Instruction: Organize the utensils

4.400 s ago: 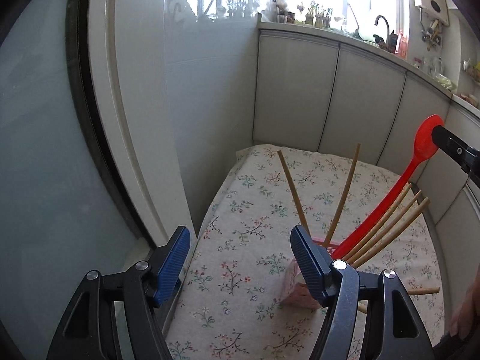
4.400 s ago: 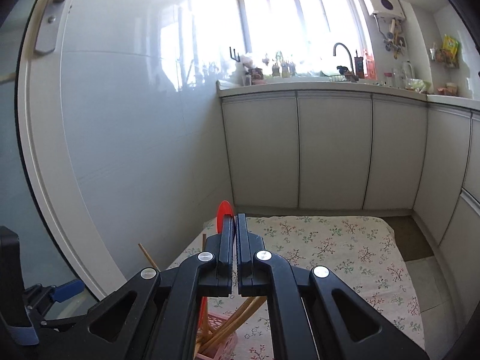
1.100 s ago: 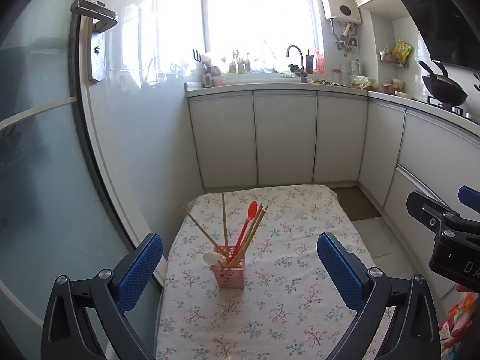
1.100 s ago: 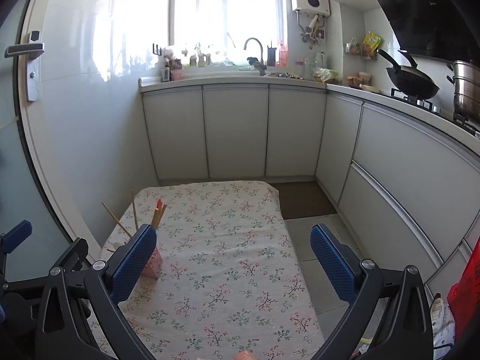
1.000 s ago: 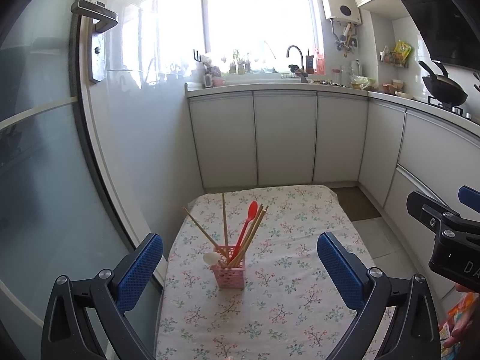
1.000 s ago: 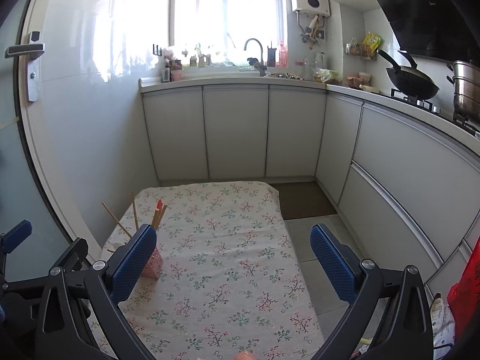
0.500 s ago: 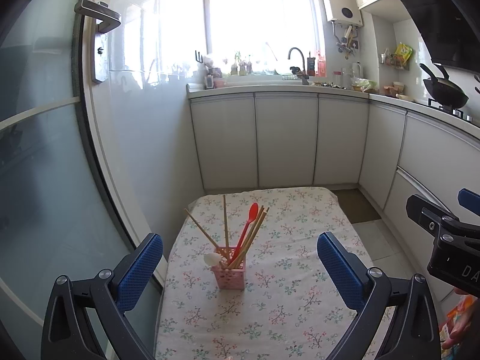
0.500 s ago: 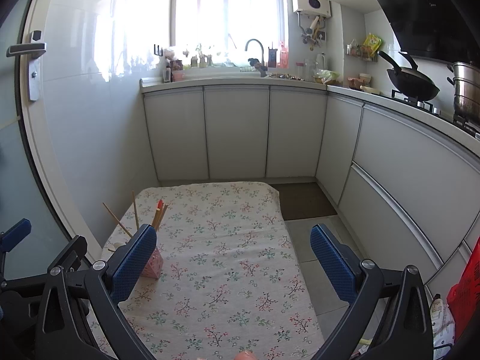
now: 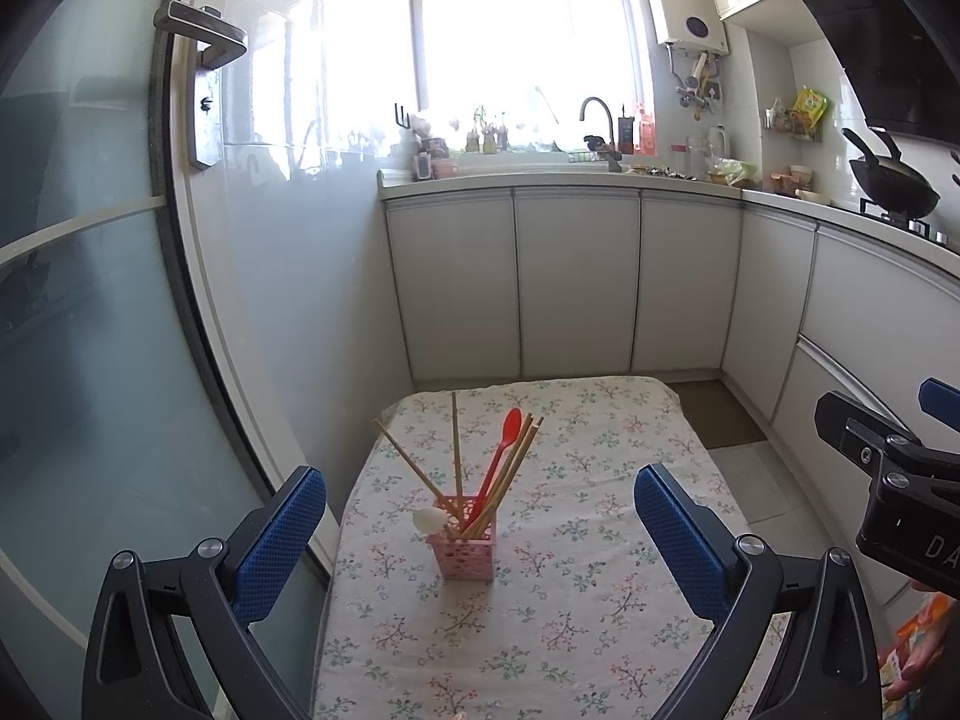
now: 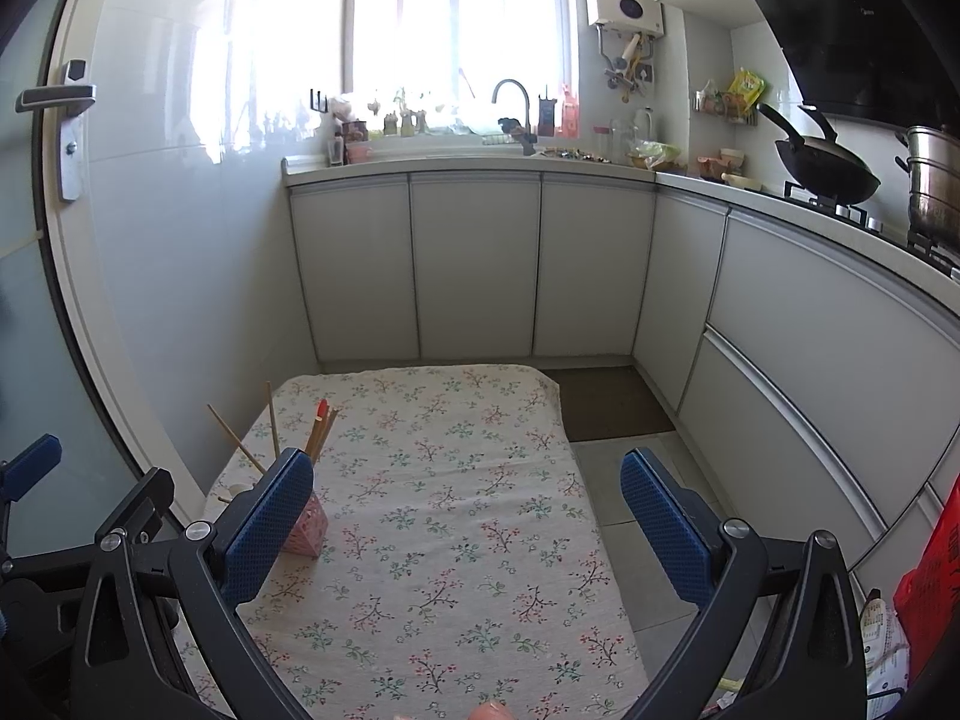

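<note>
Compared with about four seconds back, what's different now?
The right hand-held gripper let go of the red plastic spoon, now standing in the pink lattice holder; both grippers pulled back, the left hand-held gripper still open. Wooden chopsticks stayed in the holder.

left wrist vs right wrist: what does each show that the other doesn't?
Left wrist only: the whole pink holder with the red spoon and white spoon unobstructed, and the right gripper at the frame edge. Right wrist only: the steel pot on the stove. Both: floral tablecloth, chopsticks, wok; both grippers open.
</note>
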`<state>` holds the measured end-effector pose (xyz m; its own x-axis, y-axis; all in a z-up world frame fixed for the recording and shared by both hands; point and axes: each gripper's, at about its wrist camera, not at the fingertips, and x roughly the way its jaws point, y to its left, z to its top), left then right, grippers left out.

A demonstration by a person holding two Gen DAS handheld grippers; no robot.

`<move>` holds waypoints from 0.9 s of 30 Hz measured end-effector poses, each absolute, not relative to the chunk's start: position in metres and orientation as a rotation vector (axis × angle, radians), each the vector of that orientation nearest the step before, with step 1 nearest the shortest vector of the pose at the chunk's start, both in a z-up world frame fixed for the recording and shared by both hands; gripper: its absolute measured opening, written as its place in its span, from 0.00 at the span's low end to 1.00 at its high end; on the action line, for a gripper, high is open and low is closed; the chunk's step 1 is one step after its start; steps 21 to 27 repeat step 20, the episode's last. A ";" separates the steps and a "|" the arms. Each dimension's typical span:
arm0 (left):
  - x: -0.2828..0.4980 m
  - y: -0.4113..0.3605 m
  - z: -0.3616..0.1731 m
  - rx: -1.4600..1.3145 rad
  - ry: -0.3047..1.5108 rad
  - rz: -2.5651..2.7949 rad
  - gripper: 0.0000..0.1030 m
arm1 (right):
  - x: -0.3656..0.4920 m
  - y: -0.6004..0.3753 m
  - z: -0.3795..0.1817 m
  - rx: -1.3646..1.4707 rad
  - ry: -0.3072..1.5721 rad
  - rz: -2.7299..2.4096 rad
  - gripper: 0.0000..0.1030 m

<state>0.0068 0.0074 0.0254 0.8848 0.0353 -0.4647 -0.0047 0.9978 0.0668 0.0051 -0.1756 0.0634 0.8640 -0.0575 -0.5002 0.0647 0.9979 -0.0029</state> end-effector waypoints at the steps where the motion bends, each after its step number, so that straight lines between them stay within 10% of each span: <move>1: 0.007 0.007 0.026 0.064 0.484 0.023 1.00 | 0.005 -0.175 0.063 0.014 0.524 -0.064 1.00; 27: 0.006 0.006 0.027 0.057 0.486 0.056 1.00 | 0.005 -0.174 0.064 0.011 0.523 -0.061 1.00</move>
